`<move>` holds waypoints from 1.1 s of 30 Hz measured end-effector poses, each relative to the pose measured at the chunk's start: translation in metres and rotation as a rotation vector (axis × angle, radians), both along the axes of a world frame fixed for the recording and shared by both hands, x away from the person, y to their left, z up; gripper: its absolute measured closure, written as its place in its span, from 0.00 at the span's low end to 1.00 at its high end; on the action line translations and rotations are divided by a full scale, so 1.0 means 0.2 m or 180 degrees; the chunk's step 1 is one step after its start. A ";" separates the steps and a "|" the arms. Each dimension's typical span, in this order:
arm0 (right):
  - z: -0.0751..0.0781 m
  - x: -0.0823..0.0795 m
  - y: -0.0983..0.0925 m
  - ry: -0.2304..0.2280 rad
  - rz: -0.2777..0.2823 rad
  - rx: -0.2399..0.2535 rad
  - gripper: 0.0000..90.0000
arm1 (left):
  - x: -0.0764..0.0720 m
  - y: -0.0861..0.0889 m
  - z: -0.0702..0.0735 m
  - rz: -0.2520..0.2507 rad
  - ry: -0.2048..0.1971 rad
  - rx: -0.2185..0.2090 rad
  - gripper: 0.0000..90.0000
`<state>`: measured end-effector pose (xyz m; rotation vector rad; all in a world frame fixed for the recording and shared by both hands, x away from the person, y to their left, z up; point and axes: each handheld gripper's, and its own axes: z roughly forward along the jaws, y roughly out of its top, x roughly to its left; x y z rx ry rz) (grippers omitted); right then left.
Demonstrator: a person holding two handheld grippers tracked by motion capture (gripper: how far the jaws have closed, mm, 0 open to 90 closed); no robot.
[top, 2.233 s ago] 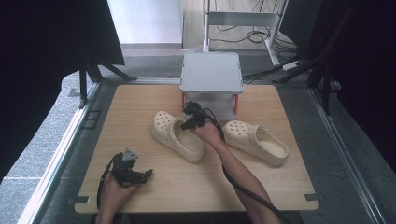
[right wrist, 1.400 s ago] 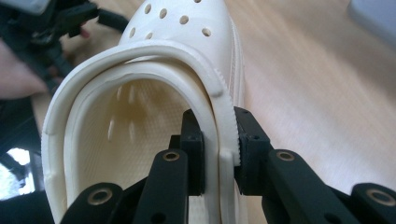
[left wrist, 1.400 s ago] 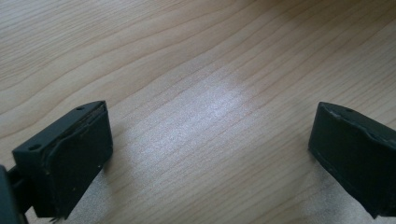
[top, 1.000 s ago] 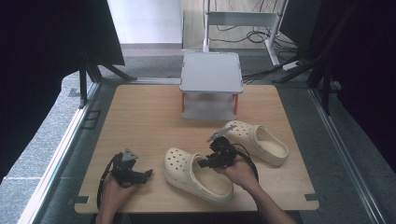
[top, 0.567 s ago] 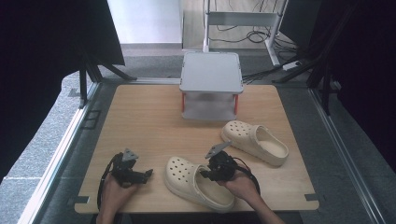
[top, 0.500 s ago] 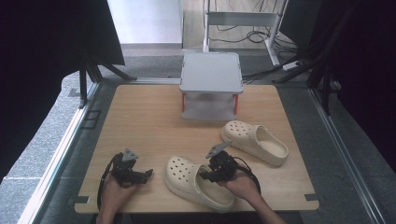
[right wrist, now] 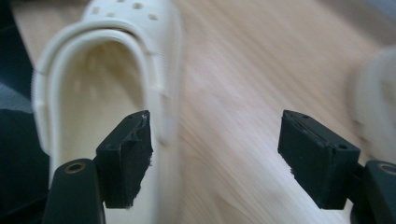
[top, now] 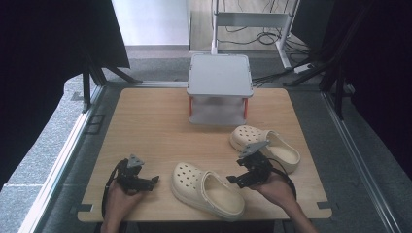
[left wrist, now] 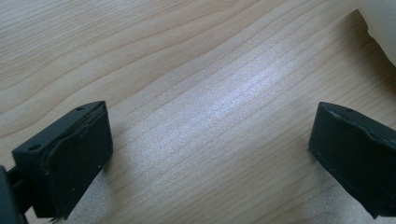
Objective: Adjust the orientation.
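From above, a cream clog (top: 208,189) lies near the table (top: 145,126) front edge, between both grippers; a second clog (top: 266,145) sits behind. The left gripper (left wrist: 210,154) gapes over bare wood. The right gripper (right wrist: 215,154), released, flanks the clog's rim.

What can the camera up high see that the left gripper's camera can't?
Only the high view takes in the grey box at the table's far edge, both cream clogs, the near clog and the far clog, the person's hands, and the right gripper. Only the left gripper view gives a close look at the wood grain between the left gripper's wide-open jaws. Both share the wooden table, that left gripper and part of a cream clog.
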<state>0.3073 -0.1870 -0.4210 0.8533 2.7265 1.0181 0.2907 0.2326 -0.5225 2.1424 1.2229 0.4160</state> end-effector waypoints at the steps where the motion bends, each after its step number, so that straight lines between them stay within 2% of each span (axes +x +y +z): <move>1: 0.01 0.01 -0.04 -0.0016 -0.0027 -0.0001 0.29 | 0.00 0.00 0.00 0.0002 0.0000 0.0000 0.00; 9: 0.07 0.05 -0.29 -0.0206 -0.0425 -0.0012 0.29 | 0.00 0.00 0.00 0.0009 -0.0002 0.0000 0.00; 12: 0.08 0.08 -0.37 -0.0196 -0.0528 0.0038 0.26 | 0.00 0.00 0.00 0.0009 -0.0001 0.0000 0.00; 15: 0.08 0.10 -0.43 -0.0229 -0.0598 0.0007 0.23 | 0.00 0.00 0.00 0.0010 -0.0001 0.0000 0.00; 18: 0.07 0.13 -0.48 -0.0281 -0.0605 0.0009 0.16 | 0.00 0.00 0.00 0.0009 -0.0001 0.0000 0.00; 22: 0.08 0.16 -0.53 -0.0286 -0.0649 0.0150 0.11 | 0.00 0.00 0.00 0.0009 -0.0001 0.0001 0.00; 24: 0.08 0.18 -0.55 -0.0361 -0.0661 0.0100 0.06 | 0.00 0.00 0.00 0.0009 -0.0001 0.0000 0.00; 28: 0.08 0.22 -0.58 -0.0394 -0.0693 0.0084 0.00 | 0.00 0.00 0.00 0.0009 -0.0001 0.0000 0.00; 32: 0.09 0.25 -0.61 -0.0402 -0.0746 -0.0004 0.01 | 0.00 0.00 0.00 0.0015 -0.0004 -0.0004 0.00; 33: 0.10 0.28 -0.63 -0.0390 -0.0813 -0.0031 0.04 | 0.00 0.00 0.00 0.0015 -0.0004 -0.0005 0.00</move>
